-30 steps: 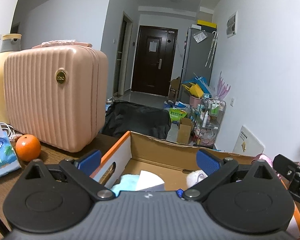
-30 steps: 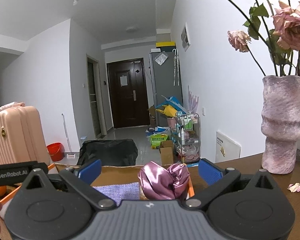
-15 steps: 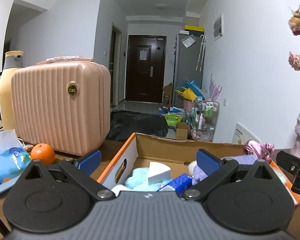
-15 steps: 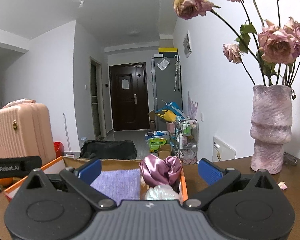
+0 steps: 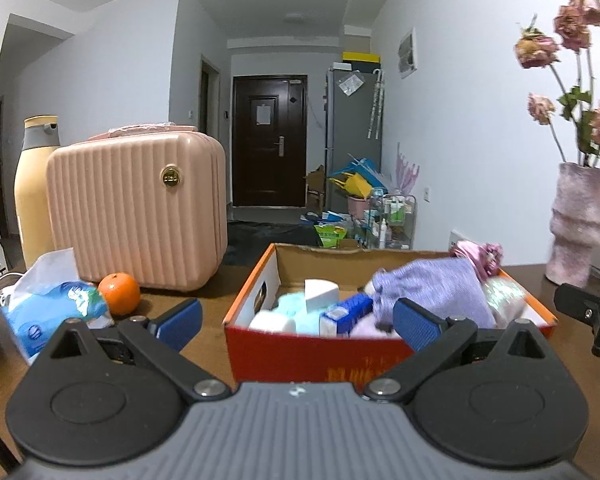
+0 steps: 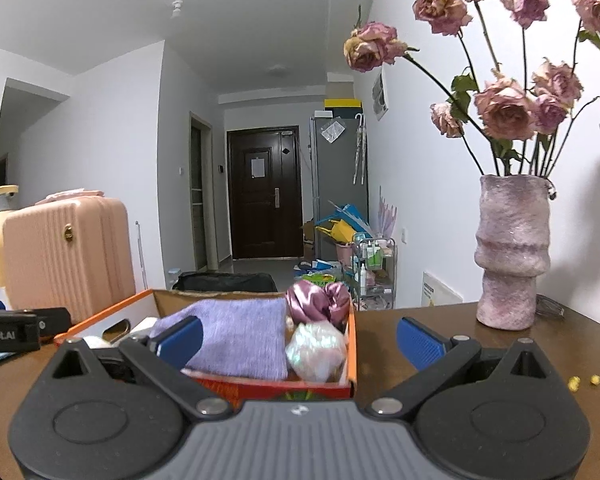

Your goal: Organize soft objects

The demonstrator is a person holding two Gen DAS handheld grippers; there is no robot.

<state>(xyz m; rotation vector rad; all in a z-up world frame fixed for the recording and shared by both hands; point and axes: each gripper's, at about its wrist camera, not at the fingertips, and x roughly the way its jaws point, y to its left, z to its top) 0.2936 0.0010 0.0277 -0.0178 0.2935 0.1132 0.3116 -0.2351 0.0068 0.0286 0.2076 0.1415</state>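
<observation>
both hand-held grippers (image 5: 296, 318) (image 6: 298, 338) drawn back from box (image 5: 300, 350)

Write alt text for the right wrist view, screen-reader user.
The open, empty right tool faces an orange cardboard box on a brown table, packed with a folded lilac knit cloth, a purple satin scrunchie and an iridescent pouch. A pink vase of dried roses stands right, a pink ribbed case left.
</observation>
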